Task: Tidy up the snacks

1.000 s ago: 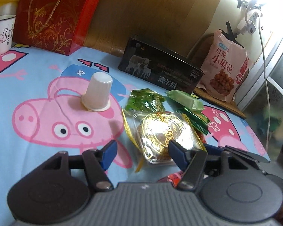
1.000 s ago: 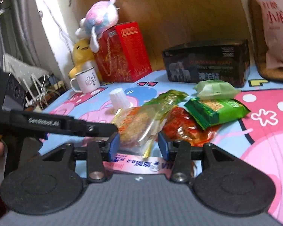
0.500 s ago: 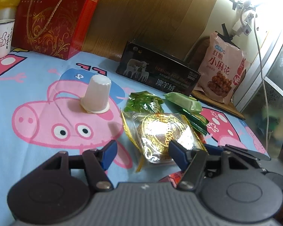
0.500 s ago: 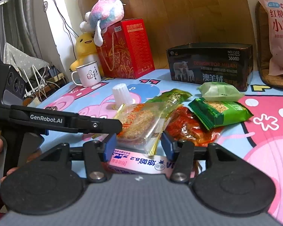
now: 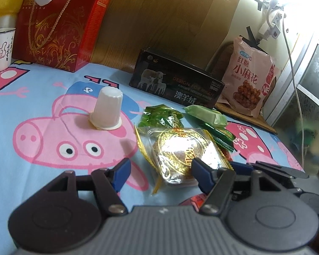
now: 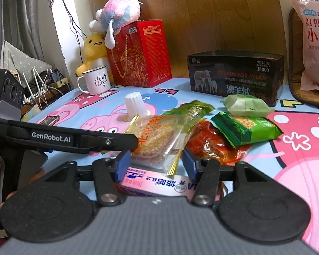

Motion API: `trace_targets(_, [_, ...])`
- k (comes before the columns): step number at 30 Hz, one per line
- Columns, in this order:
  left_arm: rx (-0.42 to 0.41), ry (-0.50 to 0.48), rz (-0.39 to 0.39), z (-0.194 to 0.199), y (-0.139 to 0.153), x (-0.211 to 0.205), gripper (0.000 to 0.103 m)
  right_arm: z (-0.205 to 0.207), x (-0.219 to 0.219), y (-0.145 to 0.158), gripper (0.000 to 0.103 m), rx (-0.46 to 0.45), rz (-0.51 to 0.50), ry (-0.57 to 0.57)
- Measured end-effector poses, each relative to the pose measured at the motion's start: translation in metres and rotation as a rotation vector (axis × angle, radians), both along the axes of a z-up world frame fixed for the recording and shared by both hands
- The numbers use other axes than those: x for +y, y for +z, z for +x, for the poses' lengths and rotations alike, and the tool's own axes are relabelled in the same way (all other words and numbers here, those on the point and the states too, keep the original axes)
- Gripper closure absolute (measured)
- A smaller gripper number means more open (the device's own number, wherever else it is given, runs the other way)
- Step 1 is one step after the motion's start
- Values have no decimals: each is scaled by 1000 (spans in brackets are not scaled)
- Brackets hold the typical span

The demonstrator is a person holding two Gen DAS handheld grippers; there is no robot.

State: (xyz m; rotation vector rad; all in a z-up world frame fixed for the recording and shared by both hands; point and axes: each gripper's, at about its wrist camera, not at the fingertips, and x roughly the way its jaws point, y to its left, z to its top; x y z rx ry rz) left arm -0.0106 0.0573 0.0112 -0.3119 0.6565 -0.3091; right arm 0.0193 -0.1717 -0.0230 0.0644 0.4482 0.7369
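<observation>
A pile of snacks lies on the Peppa Pig cloth. A clear gold-printed pastry pack (image 5: 180, 155) (image 6: 157, 140) lies nearest both grippers. Behind it are a dark green pack (image 5: 159, 116), a pale green pack (image 5: 206, 115) (image 6: 246, 105), a green cracker pack (image 6: 246, 127) and a red pack (image 6: 212, 144). A white jelly cup (image 5: 107, 109) (image 6: 136, 106) stands upside down to the left. A pink carton (image 6: 157, 184) lies under my right gripper. My left gripper (image 5: 159, 176) is open, just short of the pastry pack. My right gripper (image 6: 155, 165) is open over the pink carton.
A black box (image 5: 176, 88) (image 6: 236, 76), a red gift box (image 5: 59, 23) (image 6: 140, 53) and a pink snack bag (image 5: 248, 80) stand at the back by the wooden wall. A white mug (image 6: 95, 80) and plush toys (image 6: 117, 14) stand at the far left.
Both grippers have drifted slightly lower and back, and the scene sits a little higher in each view. Both stay open. No snack has moved.
</observation>
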Motion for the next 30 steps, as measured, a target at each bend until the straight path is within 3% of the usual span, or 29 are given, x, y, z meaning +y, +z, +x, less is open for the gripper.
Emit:
trace_targets(10, [-2,6,-9,0,-1,2,38,1,0,0,45,1,0,1])
trace_targets(14, [-2,9,-15,0,-1,2,38,-1,3,0,39,-6,-14,7])
trace_targets(30, [-4,0,-18,0,-1,3,37,1,3,0,38,-7,-18,8])
